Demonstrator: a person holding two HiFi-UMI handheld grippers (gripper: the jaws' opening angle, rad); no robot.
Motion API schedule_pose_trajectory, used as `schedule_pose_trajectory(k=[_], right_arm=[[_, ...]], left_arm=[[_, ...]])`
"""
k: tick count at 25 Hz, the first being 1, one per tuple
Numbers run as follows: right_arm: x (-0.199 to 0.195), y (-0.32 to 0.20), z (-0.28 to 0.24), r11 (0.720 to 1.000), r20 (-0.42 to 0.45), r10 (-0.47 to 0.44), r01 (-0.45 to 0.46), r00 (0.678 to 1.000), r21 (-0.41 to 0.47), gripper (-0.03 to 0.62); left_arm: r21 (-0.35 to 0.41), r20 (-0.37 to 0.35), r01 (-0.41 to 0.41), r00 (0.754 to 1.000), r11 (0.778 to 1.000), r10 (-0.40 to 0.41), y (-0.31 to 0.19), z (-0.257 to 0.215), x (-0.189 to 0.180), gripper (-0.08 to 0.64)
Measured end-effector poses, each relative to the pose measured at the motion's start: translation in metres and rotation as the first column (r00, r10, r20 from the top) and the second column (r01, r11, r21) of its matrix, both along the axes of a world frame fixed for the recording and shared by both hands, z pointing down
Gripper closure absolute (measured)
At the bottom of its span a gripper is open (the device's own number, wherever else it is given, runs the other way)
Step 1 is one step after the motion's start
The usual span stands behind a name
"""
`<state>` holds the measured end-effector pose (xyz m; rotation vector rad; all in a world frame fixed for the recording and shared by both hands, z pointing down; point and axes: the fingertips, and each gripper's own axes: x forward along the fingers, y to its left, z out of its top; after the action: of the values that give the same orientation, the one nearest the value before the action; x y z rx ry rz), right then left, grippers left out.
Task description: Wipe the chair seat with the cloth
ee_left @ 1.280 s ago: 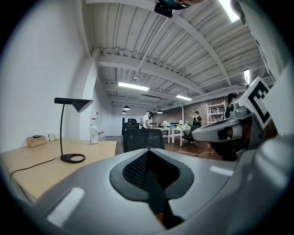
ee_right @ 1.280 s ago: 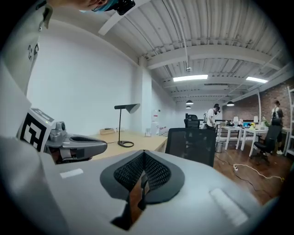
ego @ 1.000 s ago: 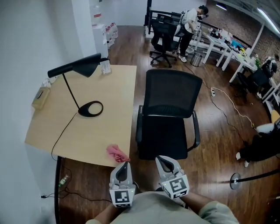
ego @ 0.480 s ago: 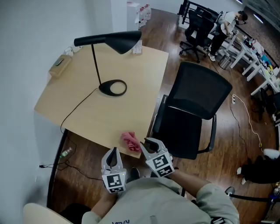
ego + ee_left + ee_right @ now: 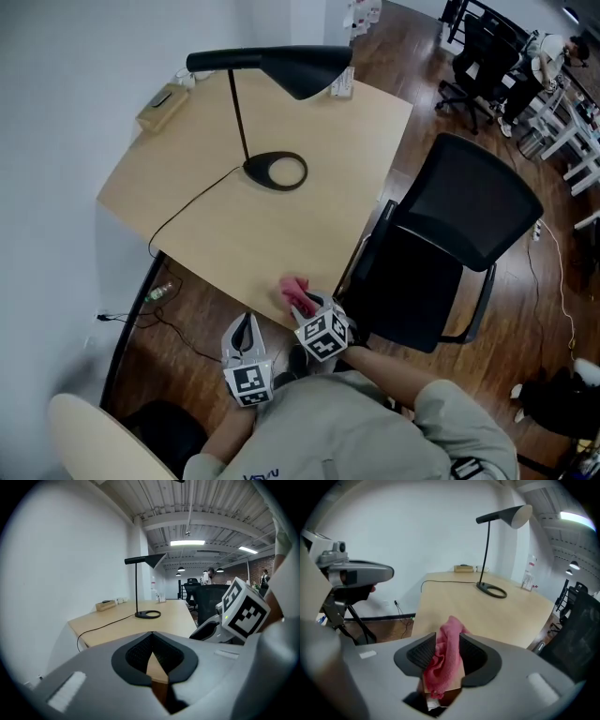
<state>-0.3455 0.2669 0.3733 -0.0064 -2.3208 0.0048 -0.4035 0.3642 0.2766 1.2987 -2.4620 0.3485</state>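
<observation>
Both grippers have dropped toward the worktop's (image 5: pixel 246 239) near edge since the earlier frames, and the right gripper (image 5: pixel 307 306) has just been opening its fingers (image 5: pixel 423 652) wide around the pink cloth (image 5: pixel 446 648). The cloth lies bunched at that edge, standing up between the spread pads, probably so that one squeeze can gather it; no clamp shows yet. The left gripper (image 5: pixel 246 326) hangs just beside the right one, below the worktop edge, its fingers (image 5: pixel 136 653) together at the tips with nothing in them, seemingly kept out of the way. The black chair seat (image 5: pixel 412 295) waits unwiped to the right of the worktop, near the cloth. From the head view the right gripper covers part of the cloth, and the cloth's lower folds vanish behind the gripper body.
</observation>
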Motion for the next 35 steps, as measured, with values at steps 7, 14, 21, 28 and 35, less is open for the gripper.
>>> schedule_pose_trajectory(k=[7, 14, 21, 28, 35], right_arm=[[-0.012, -0.009, 0.043, 1.0, -0.077, -0.007, 0.006, 0.997, -0.015, 0.43], [-0.018, -0.005, 0.041, 0.997, -0.053, 0.016, -0.02, 0.998, -0.072, 0.525], [0.033, -0.076, 0.01, 0.97, 0.035, 0.225, -0.221, 0.974, -0.103, 0.528], [0.135, -0.198, -0.009, 0.877, 0.068, 0.478, -0.473, 0.876, -0.082, 0.528], [0.208, -0.288, 0.01, 0.816, 0.08, 0.574, -0.562, 0.815, -0.135, 0.529]], left_arm=[[-0.044, -0.009, 0.018, 1.0, 0.999, -0.019, -0.009, 0.012, 0.005, 0.554], [-0.059, -0.029, -0.025, 0.999, 0.998, 0.023, -0.023, 0.018, 0.012, 0.554], [-0.057, -0.055, -0.16, 0.986, 0.985, 0.157, -0.074, 0.027, 0.045, 0.554], [-0.01, -0.074, -0.352, 0.934, 0.936, 0.351, -0.18, 0.027, 0.122, 0.555], [0.012, -0.106, -0.453, 0.886, 0.891, 0.452, -0.286, 0.043, 0.203, 0.555]])
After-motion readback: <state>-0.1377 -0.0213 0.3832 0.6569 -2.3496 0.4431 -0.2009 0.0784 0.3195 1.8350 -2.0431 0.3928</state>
